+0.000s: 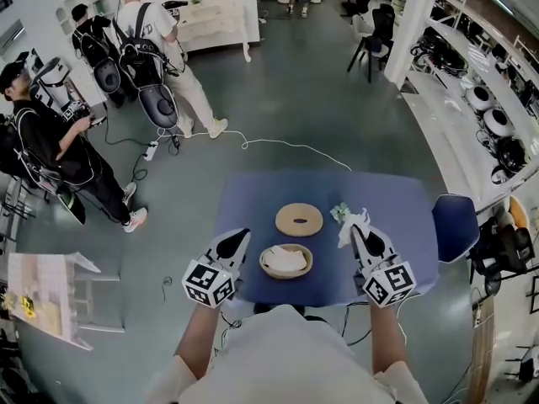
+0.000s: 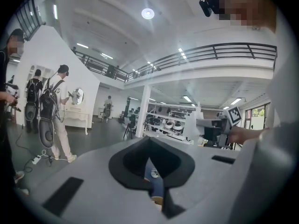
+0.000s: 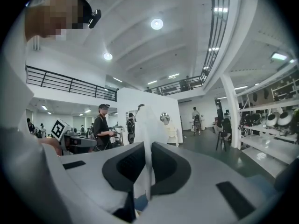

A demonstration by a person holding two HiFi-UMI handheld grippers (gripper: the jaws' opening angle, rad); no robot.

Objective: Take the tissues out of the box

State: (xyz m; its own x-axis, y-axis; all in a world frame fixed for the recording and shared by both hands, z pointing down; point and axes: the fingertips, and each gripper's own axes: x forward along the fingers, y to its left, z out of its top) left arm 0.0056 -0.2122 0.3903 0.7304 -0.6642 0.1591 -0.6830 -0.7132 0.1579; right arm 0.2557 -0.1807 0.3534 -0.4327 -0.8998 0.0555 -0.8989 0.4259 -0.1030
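Right gripper view: right gripper (image 3: 148,158), jaws pressed together on one white tissue sheet (image 3: 145,125), which stands past the tips as a loose peak and trails below the pads. Head view: the sheet is held clear of the blue table (image 1: 404,199), and down to this tool's left sits the round wooden tissue box (image 1: 287,273). The remaining tissues (image 1: 284,259) lie crumpled inside the box, below and between the two tools. A ring-shaped wooden lid (image 1: 298,220) lies flat just beyond the box, apart from it. The left gripper (image 1: 242,236) has its jaws closed on each other with nothing between them. It is held to the left of the box and does not touch it. Handling, as a judgement: the tissue is very light, soft and limp, drapes at once and tears easily under a sideways tug. The best hold is probably a raised fold or free edge near the top of the pile, pinched shallowly and drawn straight up. The box looks light enough to shift or lift with a snagged sheet, so its rim may need steadying with the free tool.
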